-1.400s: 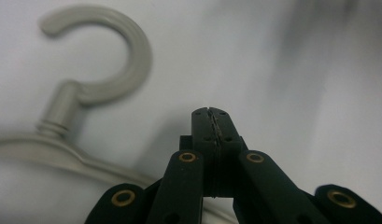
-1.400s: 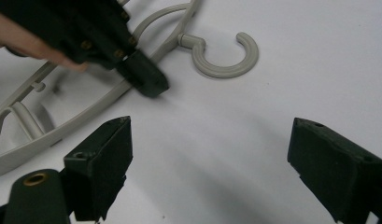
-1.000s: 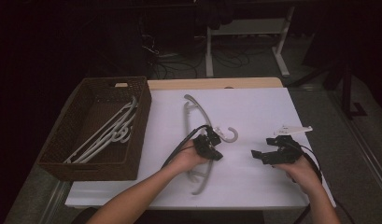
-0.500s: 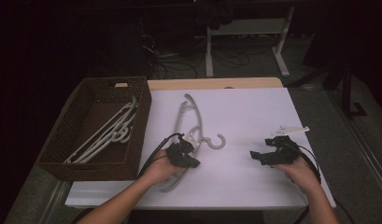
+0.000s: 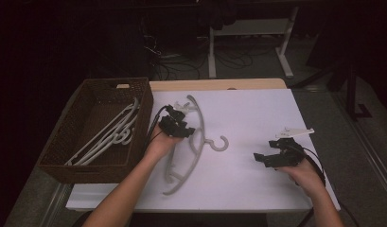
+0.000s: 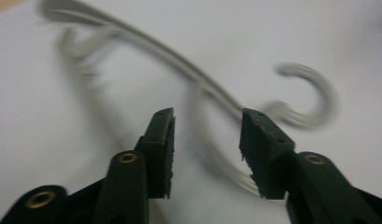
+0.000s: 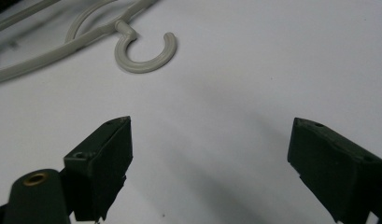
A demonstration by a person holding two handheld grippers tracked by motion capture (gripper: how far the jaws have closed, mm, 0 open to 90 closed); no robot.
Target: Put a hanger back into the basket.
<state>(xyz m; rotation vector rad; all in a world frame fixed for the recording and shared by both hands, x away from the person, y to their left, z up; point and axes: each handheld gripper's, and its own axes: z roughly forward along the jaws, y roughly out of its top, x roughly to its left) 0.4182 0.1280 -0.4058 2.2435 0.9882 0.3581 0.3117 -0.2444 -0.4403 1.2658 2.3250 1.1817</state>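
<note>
In the high view the grey hanger (image 5: 197, 142) lies flat on the white bench (image 5: 257, 189), its long axis running from about 12 o'clock near the far edge down to 7 o'clock near the person's side, and its hook (image 5: 219, 143) sticks out toward 3 o'clock with the open mouth facing up the picture. The left claw (image 5: 178, 126) sits over the hanger's upper arm, just right of the wicker basket (image 5: 63, 156), which holds more pale hangers (image 5: 110, 137). The right claw (image 5: 269, 158) rests on the bench at 4 o'clock from the hook, well apart from it, beside a small white clip (image 5: 291, 133)

In the left gripper view the left claw (image 6: 206, 140) has just been opening; its jaws stand part open above the blurred hanger (image 6: 179, 70), whose bars cross between and beyond the pads (image 6: 161, 149) without being pressed, the hook curling at 2 o'clock

In the right gripper view the right claw (image 7: 209, 163) is spread wide over bare bench, gripping nothing, with the hook (image 7: 144, 53) at 11 o'clock, mouth opening toward 12 o'clock
</note>
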